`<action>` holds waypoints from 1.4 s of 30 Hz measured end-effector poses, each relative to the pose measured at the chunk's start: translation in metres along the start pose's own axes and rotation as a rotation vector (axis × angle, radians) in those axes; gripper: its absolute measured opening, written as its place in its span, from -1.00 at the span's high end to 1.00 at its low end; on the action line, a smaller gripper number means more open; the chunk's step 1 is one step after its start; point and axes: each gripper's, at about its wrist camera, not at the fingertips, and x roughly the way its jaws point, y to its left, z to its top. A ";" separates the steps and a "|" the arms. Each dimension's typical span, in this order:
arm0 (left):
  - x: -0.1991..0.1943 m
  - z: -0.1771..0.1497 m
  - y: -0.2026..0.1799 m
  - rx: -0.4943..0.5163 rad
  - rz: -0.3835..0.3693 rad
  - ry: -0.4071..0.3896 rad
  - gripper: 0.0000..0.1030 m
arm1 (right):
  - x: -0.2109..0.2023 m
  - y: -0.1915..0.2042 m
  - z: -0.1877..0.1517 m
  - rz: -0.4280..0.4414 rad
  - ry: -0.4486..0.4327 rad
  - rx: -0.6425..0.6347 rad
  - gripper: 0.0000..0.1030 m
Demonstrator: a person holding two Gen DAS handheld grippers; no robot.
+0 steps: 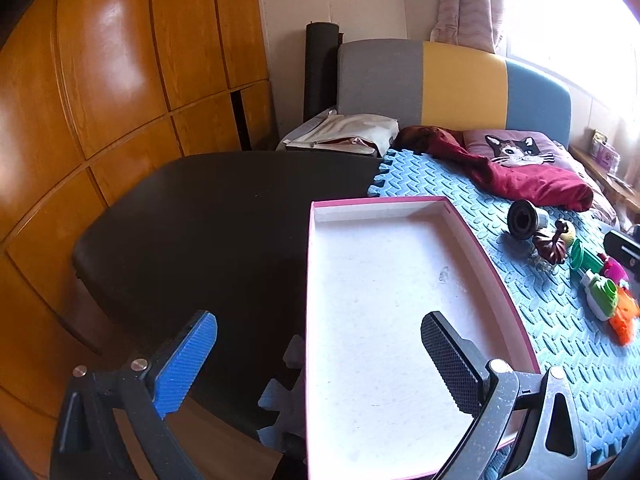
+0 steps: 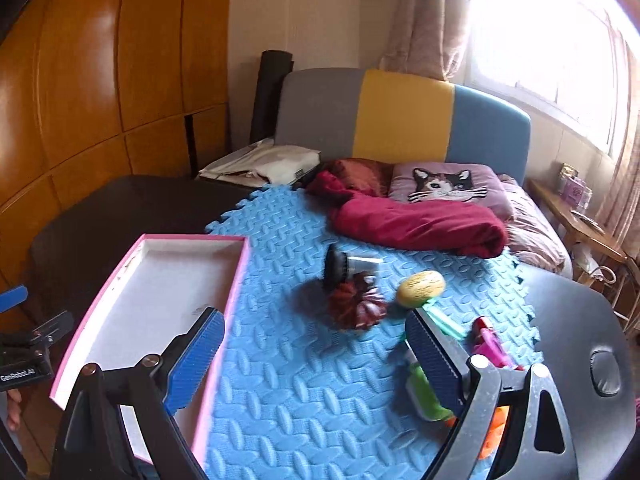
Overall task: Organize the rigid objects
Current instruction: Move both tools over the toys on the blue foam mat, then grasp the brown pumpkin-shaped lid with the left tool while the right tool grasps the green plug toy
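Note:
A pink-rimmed white tray (image 1: 472,236) (image 2: 236,280) lies empty at the left edge of a blue foam mat (image 2: 312,380). Small rigid items lie on the mat to its right: a black and silver funnel-like part (image 2: 348,266) (image 1: 526,218), a dark red ribbed piece (image 2: 356,306) (image 1: 552,246), a yellow oval (image 2: 422,283), a green and white toy (image 1: 600,292) (image 2: 424,394), a pink toy (image 2: 490,344) and an orange toy (image 1: 624,318). My left gripper (image 1: 320,360) is open over the tray's near left edge. My right gripper (image 2: 316,354) is open above the mat, in front of the items.
The mat lies on a bed with a red blanket (image 2: 420,224), a cat pillow (image 2: 444,184) and a grey, yellow and blue headboard (image 2: 400,116). A black chair seat (image 1: 208,216) stands left of the tray, wooden wardrobes (image 1: 100,80) behind it. Another black chair (image 2: 592,340) is at right.

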 end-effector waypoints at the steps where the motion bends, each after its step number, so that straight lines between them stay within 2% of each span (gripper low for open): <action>1: 0.000 0.000 -0.002 0.005 -0.003 0.000 -1.00 | 0.000 -0.004 0.000 -0.004 -0.002 0.002 -0.81; 6: 0.000 0.003 -0.009 0.020 -0.042 0.006 -1.00 | -0.004 -0.040 0.001 -0.044 -0.032 0.017 -0.81; 8: 0.002 0.004 -0.010 0.001 -0.096 0.019 -1.00 | -0.003 -0.058 0.000 -0.060 -0.044 0.036 -0.81; 10: 0.003 0.005 -0.008 -0.067 -0.167 0.035 -1.00 | 0.003 -0.080 -0.002 -0.066 -0.032 0.065 -0.81; 12: 0.008 0.008 -0.010 -0.113 -0.216 0.082 -1.00 | 0.008 -0.098 -0.006 -0.086 -0.021 0.084 -0.81; 14: 0.009 0.011 -0.019 -0.102 -0.226 0.095 -1.00 | 0.015 -0.122 -0.013 -0.116 -0.007 0.141 -0.81; 17: 0.008 0.011 -0.031 -0.066 -0.236 0.090 -1.00 | 0.024 -0.151 -0.025 -0.104 0.044 0.286 -0.81; 20: 0.012 0.013 -0.048 -0.012 -0.249 0.113 -1.00 | 0.021 -0.168 -0.025 -0.062 0.014 0.382 -0.81; 27: 0.019 0.028 -0.078 0.026 -0.338 0.141 -1.00 | 0.018 -0.177 -0.028 -0.022 0.016 0.454 -0.81; 30: 0.021 0.036 -0.098 0.043 -0.428 0.156 -1.00 | 0.016 -0.179 -0.028 -0.022 0.012 0.463 -0.81; 32: 0.029 0.041 -0.117 0.050 -0.490 0.203 -1.00 | 0.015 -0.179 -0.028 -0.019 0.003 0.466 -0.81; 35: 0.036 0.045 -0.137 0.057 -0.562 0.229 -1.00 | 0.013 -0.183 -0.028 -0.033 0.000 0.480 -0.81; 39: 0.045 0.050 -0.168 0.104 -0.598 0.279 -1.00 | 0.013 -0.195 -0.032 -0.034 0.011 0.537 -0.81; 42: 0.047 0.052 -0.184 0.162 -0.535 0.234 -0.99 | 0.013 -0.200 -0.034 -0.044 0.017 0.555 -0.81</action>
